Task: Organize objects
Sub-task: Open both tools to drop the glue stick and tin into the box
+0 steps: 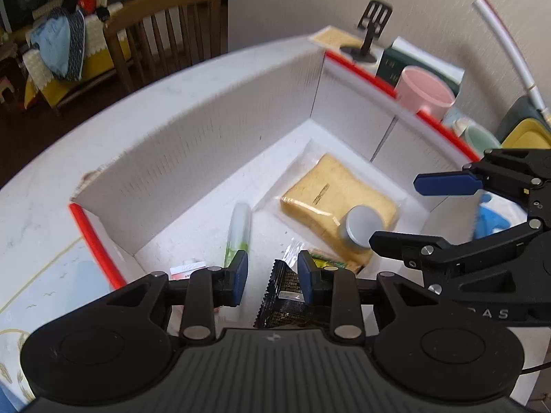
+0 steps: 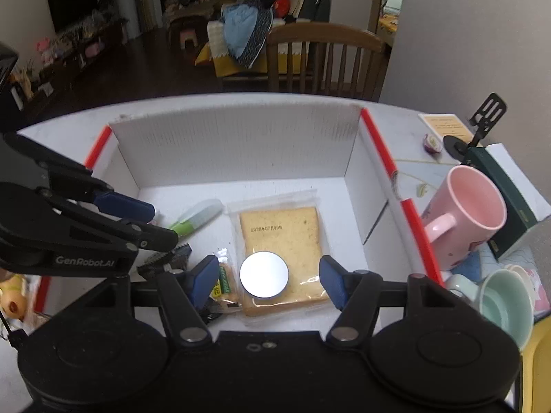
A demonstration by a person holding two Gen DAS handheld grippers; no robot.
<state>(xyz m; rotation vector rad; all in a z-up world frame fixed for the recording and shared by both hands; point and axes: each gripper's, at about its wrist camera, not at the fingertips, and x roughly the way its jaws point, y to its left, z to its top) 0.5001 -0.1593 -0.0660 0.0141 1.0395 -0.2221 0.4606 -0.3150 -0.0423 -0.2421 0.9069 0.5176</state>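
Note:
A white box with red rims point(image 2: 382, 158) point(image 1: 361, 69) holds a bagged slice of bread point(image 2: 282, 230) point(image 1: 327, 189), and a round silver tin point(image 2: 264, 273) point(image 1: 361, 225) rests on that bag. A green highlighter point(image 2: 196, 218) point(image 1: 239, 230), a black serrated packet point(image 1: 280, 299) and a small green-yellow packet point(image 2: 224, 282) lie to the left. My left gripper point(image 1: 273, 277) point(image 2: 160, 223) hangs open just above the black packet, its pads clear of it. My right gripper point(image 2: 268, 280) point(image 1: 409, 213) stands open above the tin, not touching it.
Right of the box stand a pink mug point(image 2: 471, 213) point(image 1: 423, 93), a pale teal cup point(image 2: 506, 306), a dark green book point(image 2: 506, 189) and a black phone stand point(image 2: 482, 120). A wooden chair point(image 2: 323, 58) is behind the table's far edge.

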